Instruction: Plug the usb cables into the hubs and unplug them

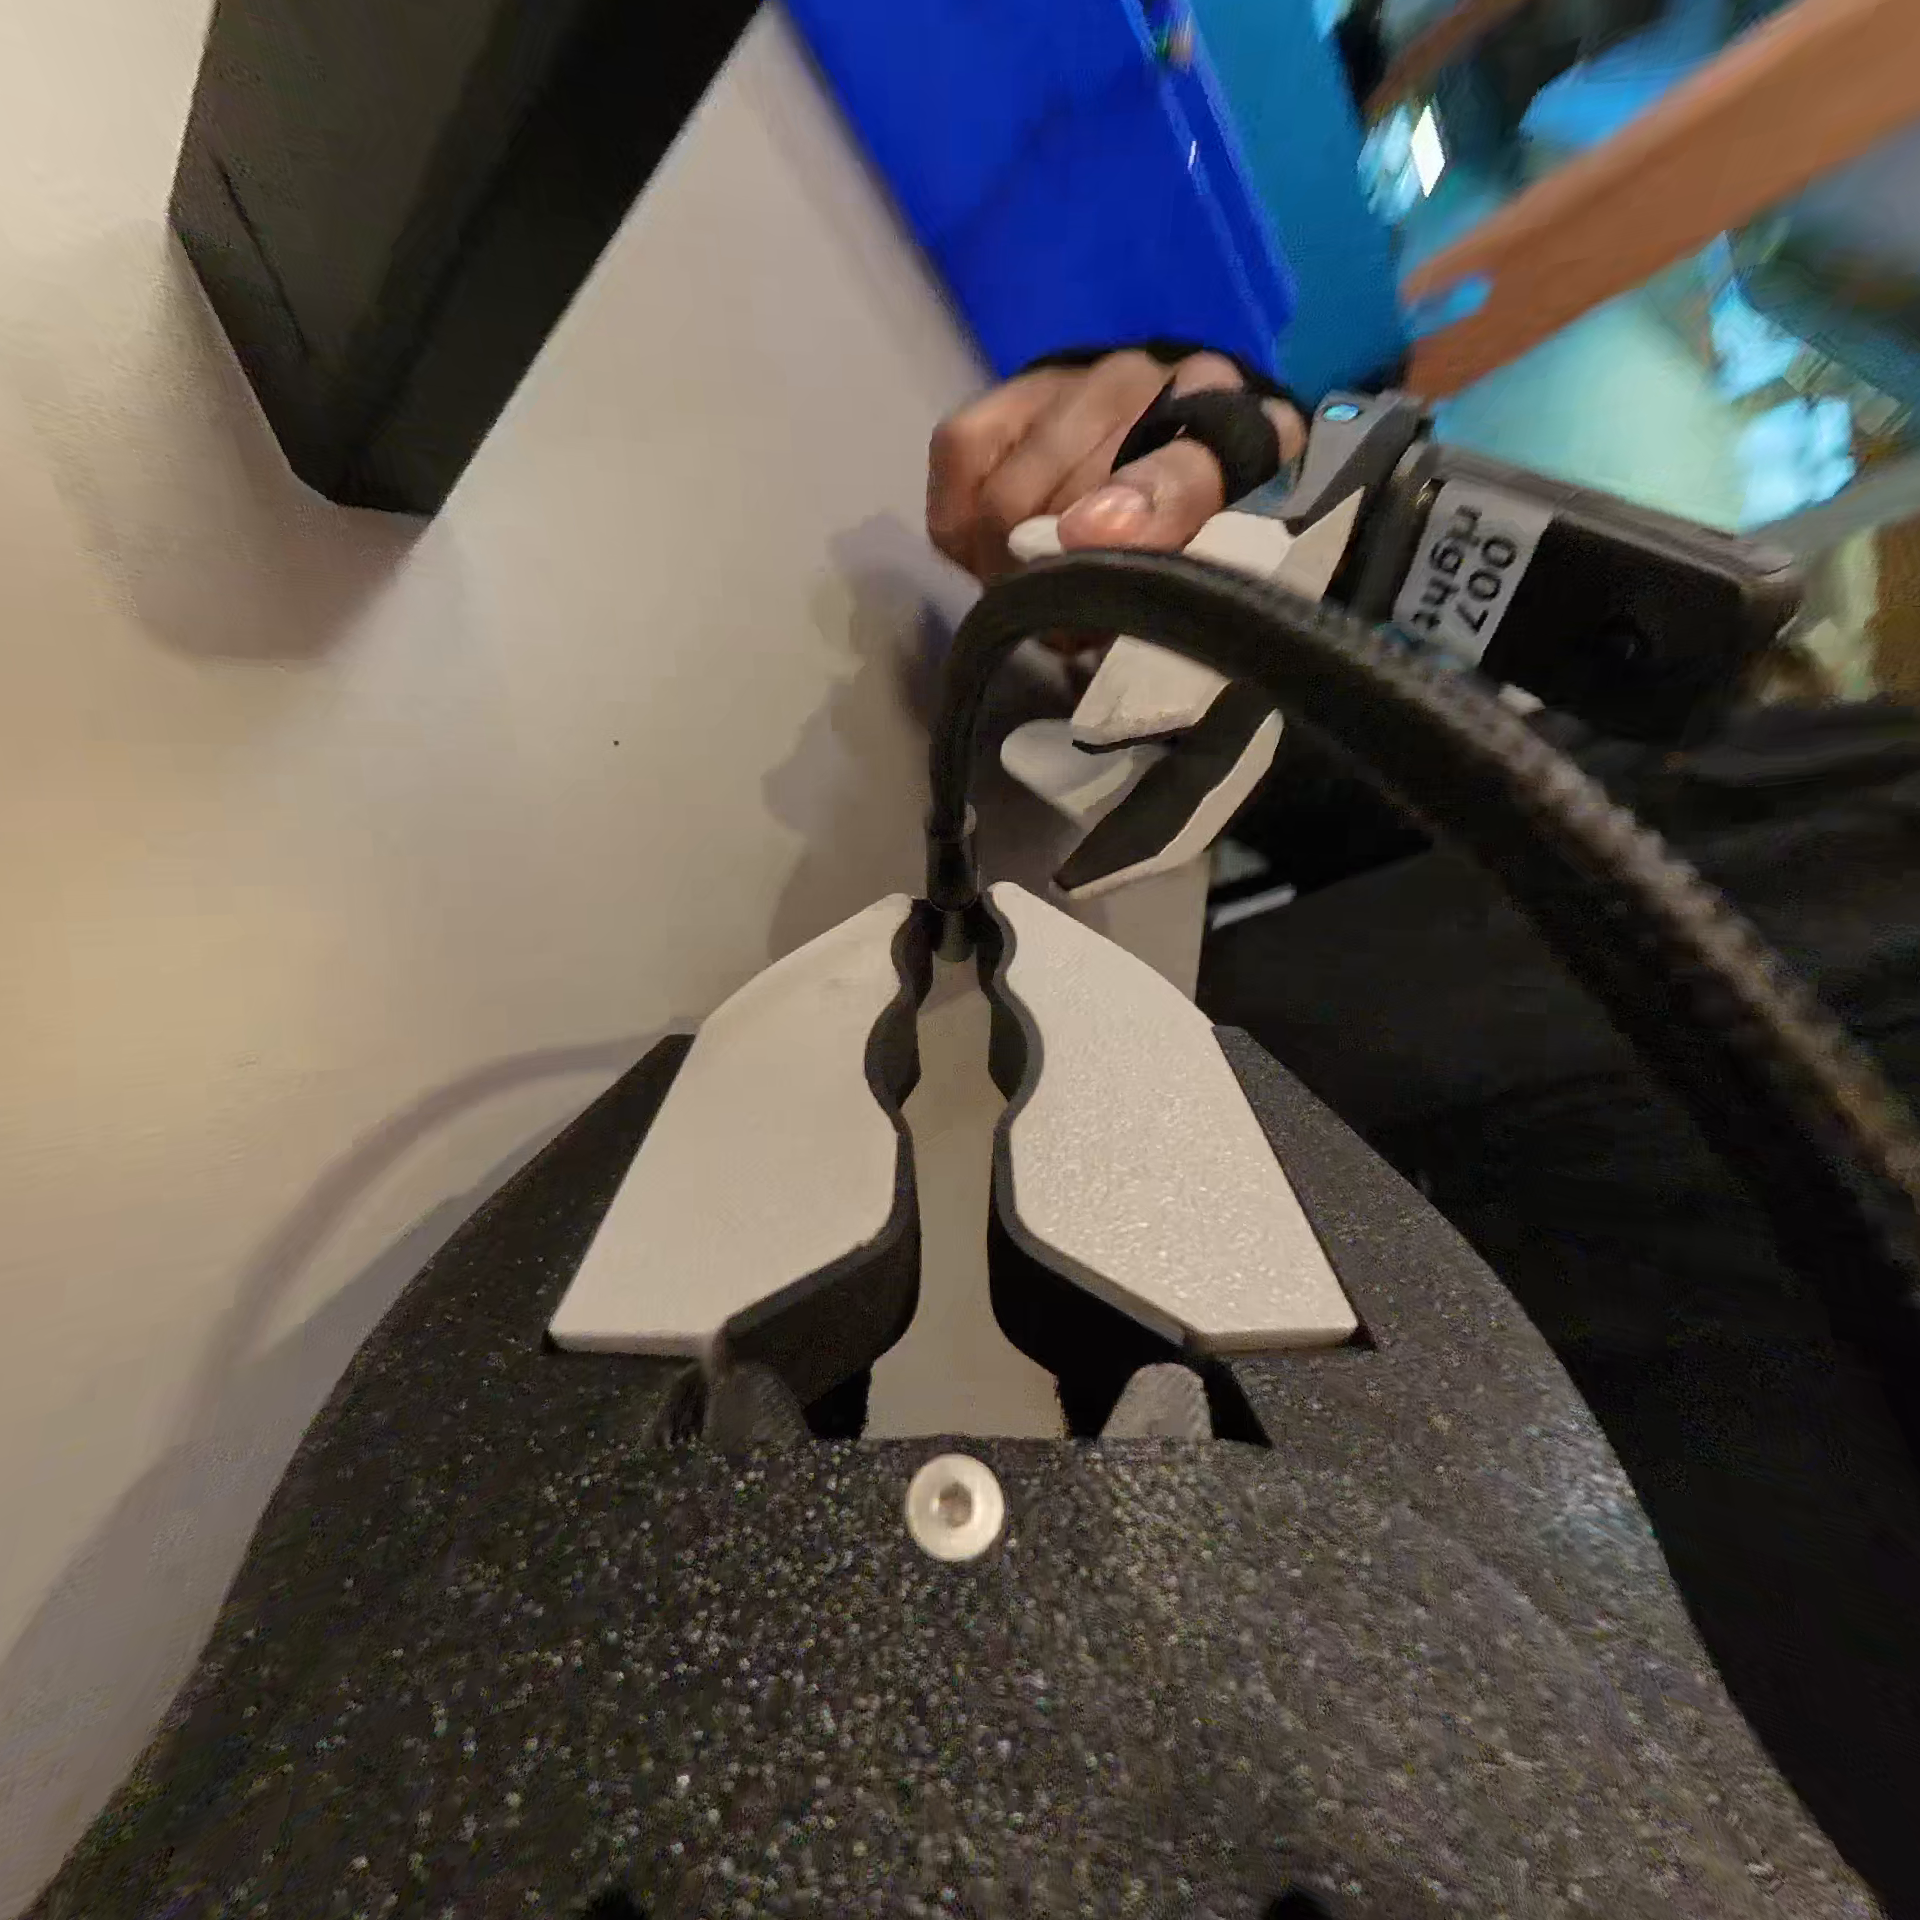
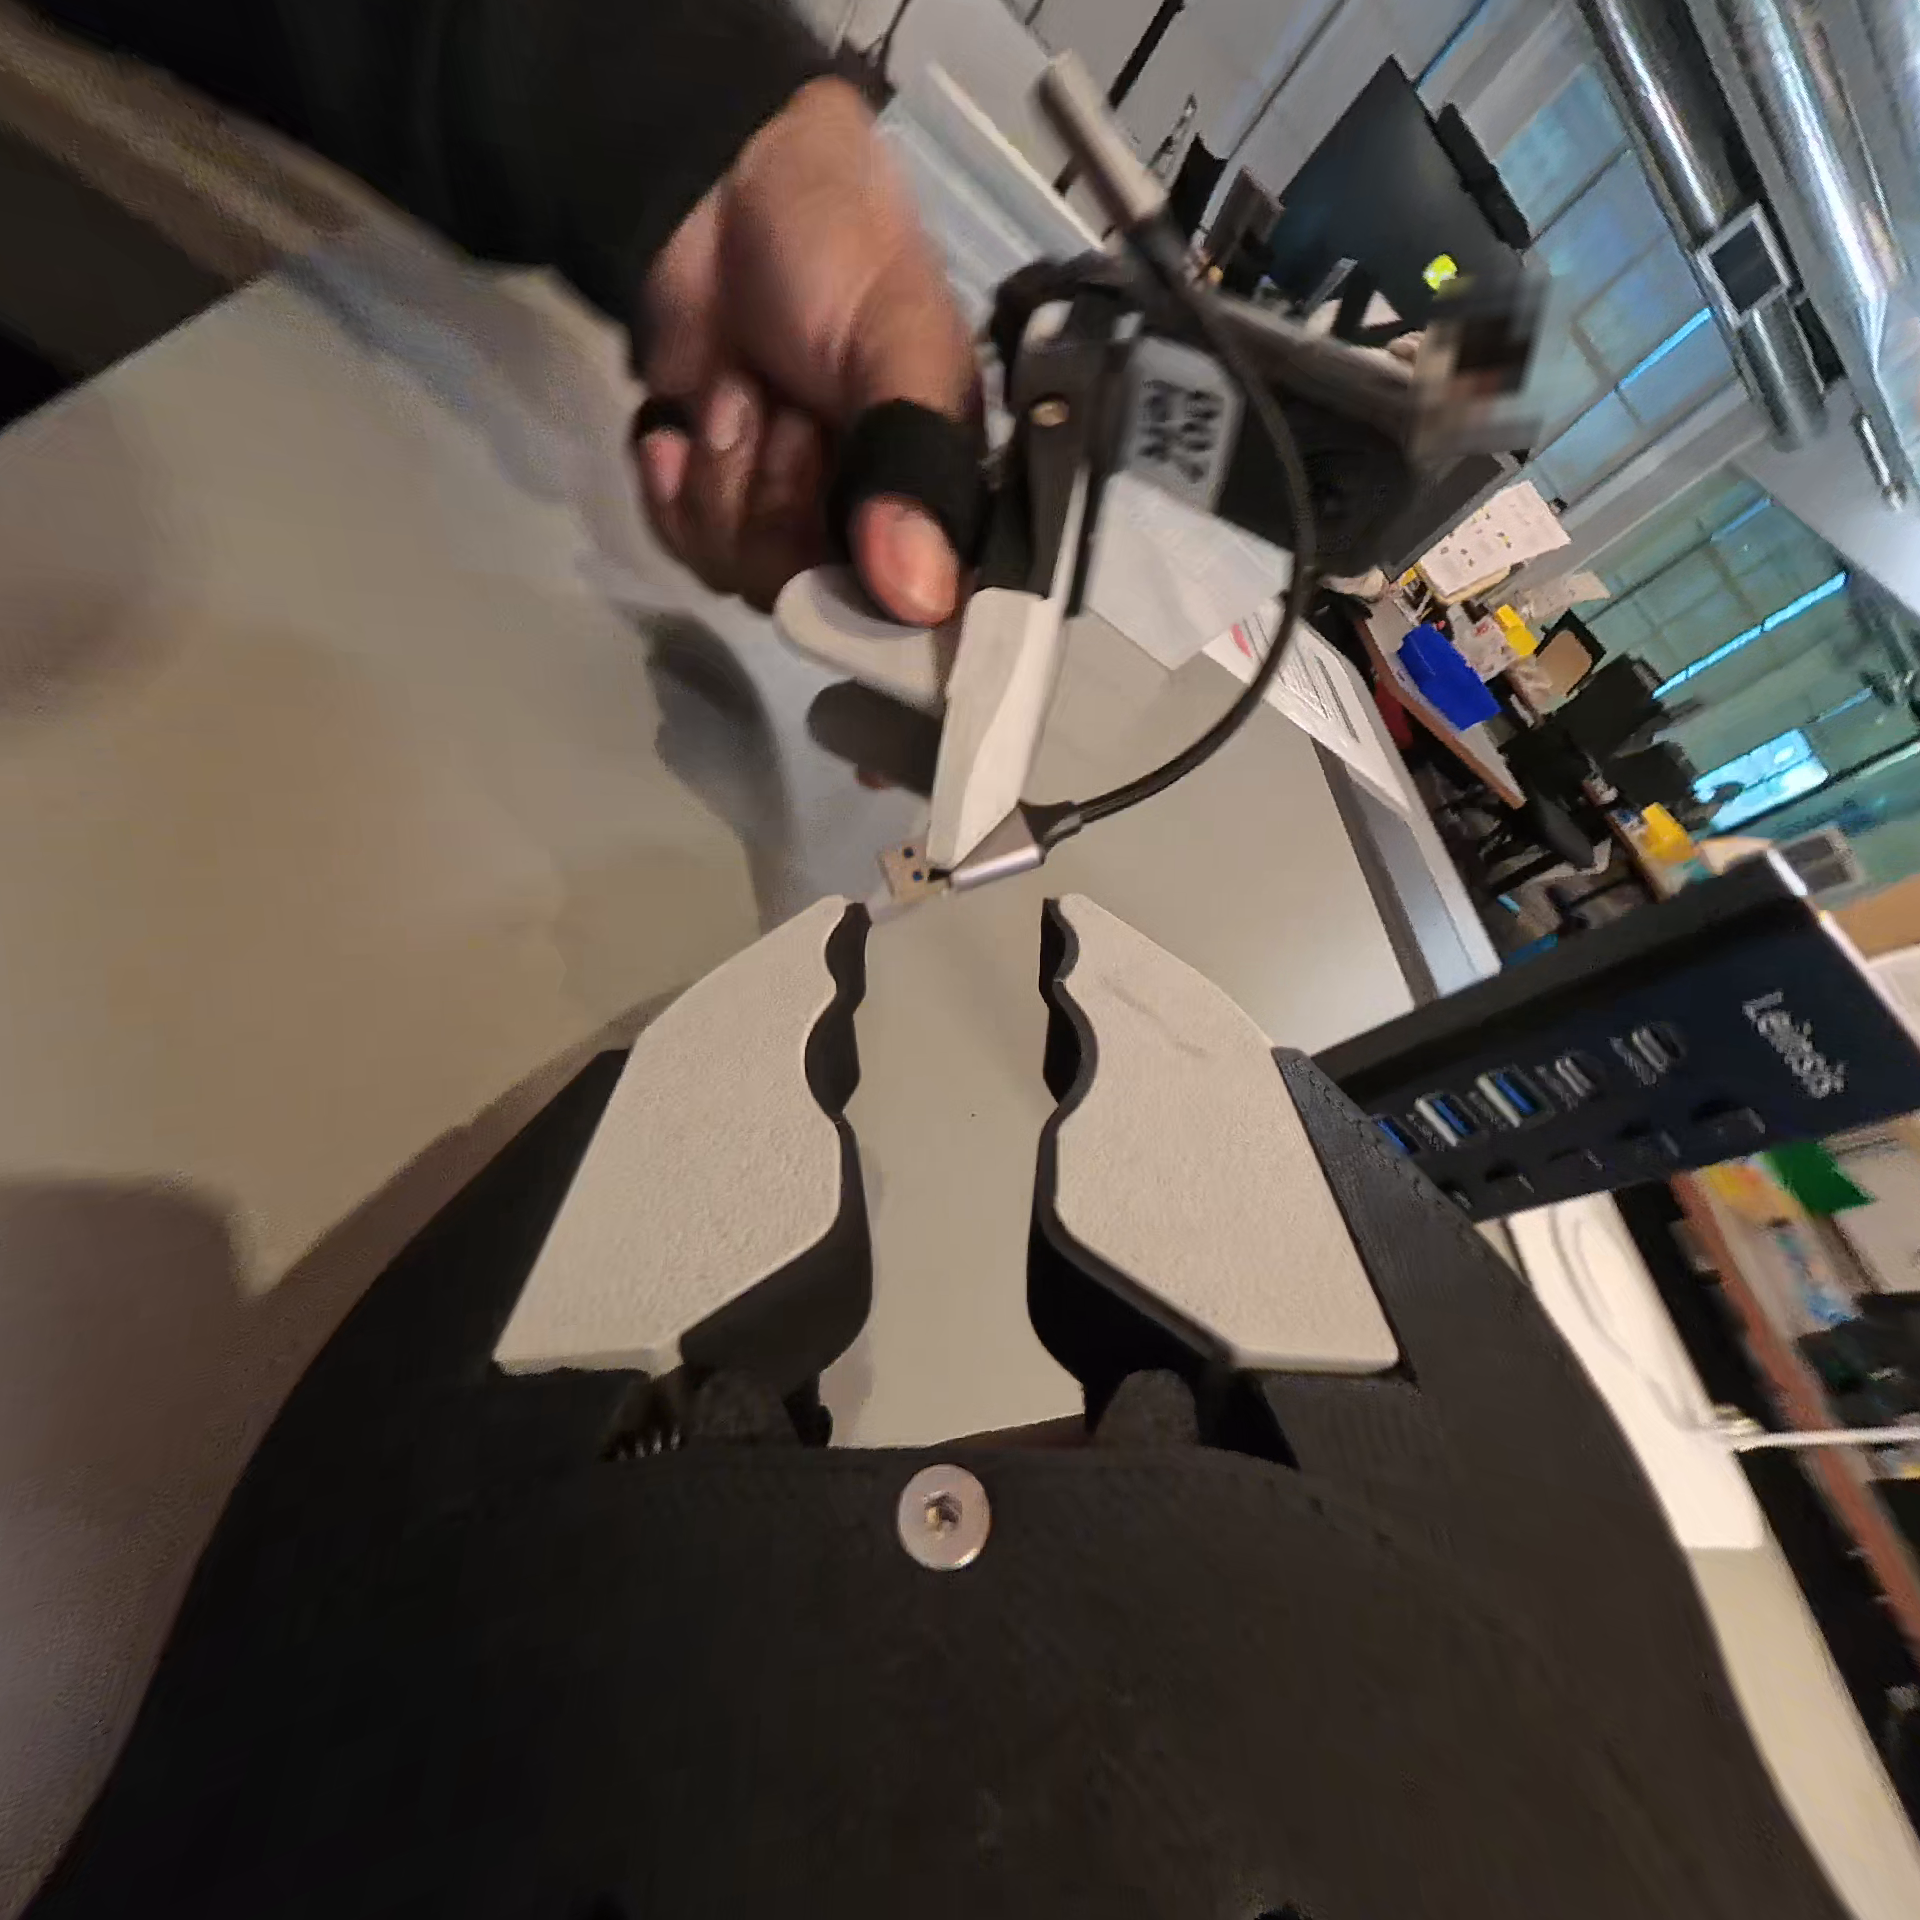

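Smooth pale worktop [image 2: 1195, 914], cluttered office behind. We've got the left gripper [image 1: 951, 920] pinching a braided black cable [image 1: 1299, 665]; right gripper [image 2: 951, 914] gapes apart.

Bare table [image 2: 935, 1143] lies between the parted right fingers [image 2: 727, 1122]; hub [image 2: 1621, 1081] crowds their right.

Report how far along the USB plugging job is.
Done: the left gripper is shut on the black braided cable at its plug end, off the table. In hand: its USB plug hangs in the air just ahead of the open right gripper. Left: the hub shows only empty ports, so plugging in and unplugging remain.
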A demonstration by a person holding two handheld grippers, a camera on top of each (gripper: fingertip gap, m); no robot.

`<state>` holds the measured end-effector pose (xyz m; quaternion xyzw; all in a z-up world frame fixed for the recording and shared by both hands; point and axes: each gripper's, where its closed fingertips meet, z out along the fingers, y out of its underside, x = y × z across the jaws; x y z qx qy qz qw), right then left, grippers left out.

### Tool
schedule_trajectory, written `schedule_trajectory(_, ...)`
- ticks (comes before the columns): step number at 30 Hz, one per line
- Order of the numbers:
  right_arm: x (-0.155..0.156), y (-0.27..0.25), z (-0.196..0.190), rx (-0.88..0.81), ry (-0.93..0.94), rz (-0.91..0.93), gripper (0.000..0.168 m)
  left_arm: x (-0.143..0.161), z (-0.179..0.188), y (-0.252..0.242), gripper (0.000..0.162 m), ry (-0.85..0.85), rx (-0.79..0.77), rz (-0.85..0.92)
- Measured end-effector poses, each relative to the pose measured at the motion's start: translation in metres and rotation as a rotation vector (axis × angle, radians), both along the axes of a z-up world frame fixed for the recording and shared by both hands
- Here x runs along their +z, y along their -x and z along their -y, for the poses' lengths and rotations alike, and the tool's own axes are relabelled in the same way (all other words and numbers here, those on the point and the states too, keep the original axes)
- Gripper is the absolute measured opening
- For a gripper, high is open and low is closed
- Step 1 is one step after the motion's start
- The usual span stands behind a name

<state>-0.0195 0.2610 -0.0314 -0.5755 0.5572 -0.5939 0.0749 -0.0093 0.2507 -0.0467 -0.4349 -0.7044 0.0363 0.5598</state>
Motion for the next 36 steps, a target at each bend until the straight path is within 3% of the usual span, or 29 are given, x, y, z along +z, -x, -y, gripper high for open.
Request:
schedule_trajectory(3,-0.005,-0.007,-0.004,0.013,0.117,-0.116,0.032,0.0,-0.012,-0.009,0.008,0.038,-0.169,0.101)
schedule_trajectory(7,0.0,-0.017,-0.006,0.015,0.256,-0.19,0.046,-0.006,-0.032,-0.017,0.008,-0.002,-0.38,0.219)
schedule_trajectory(11,-0.016,-0.027,-0.014,0.064,0.27,-0.287,0.052,-0.015,-0.048,-0.02,0.008,-0.01,-0.524,0.327)
schedule_trajectory(14,-0.031,-0.027,-0.008,0.022,0.291,-0.392,0.047,-0.017,-0.053,-0.02,0.008,-0.01,-0.575,0.373)
schedule_trajectory(17,-0.031,-0.021,0.002,-0.066,0.284,-0.398,0.025,-0.019,-0.045,-0.019,0.008,-0.002,-0.542,0.387)
schedule_trajectory(22,-0.033,-0.01,0.011,-0.153,0.219,-0.377,0.008,-0.011,-0.028,-0.012,0.008,-0.04,-0.401,0.295)
schedule_trajectory(30,-0.033,-0.001,0.02,-0.266,0.072,-0.293,0.006,0.003,-0.01,-0.007,0.011,-0.037,-0.196,0.134)
schedule_trajectory(36,-0.038,0.015,0.027,-0.352,-0.108,-0.216,0.006,0.008,0.007,-0.012,0.031,-0.061,-0.011,0.023)
